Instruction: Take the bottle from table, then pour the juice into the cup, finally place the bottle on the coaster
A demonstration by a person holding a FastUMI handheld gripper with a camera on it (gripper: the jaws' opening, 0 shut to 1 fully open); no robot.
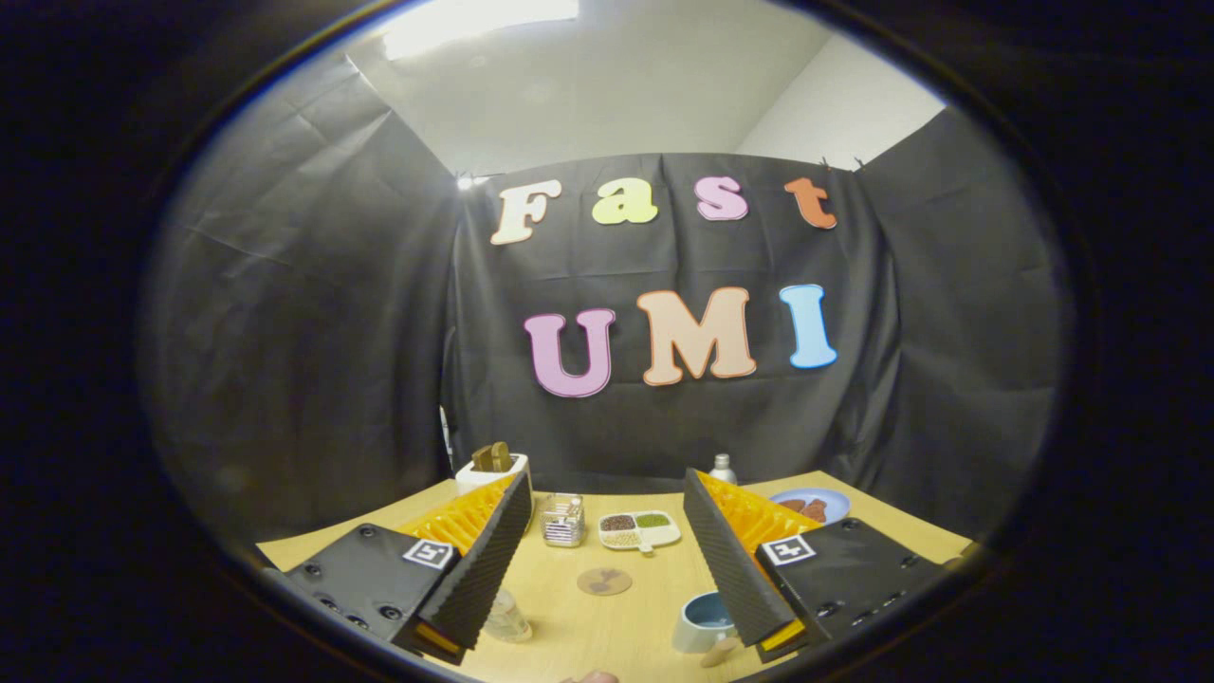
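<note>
This was a staged recording booth, not a lived-in home: black cloth (313,313) hung as walls on three sides under a plain white ceiling (607,85). A pale wooden worktop (607,617) carried household props (a divided snack dish (639,529), a blue plate (812,503), a toaster (491,467)) set out for practice.

Left finger of the tongs (607,560) half hides the bottle (505,618), right finger the cup (704,621)
</note>
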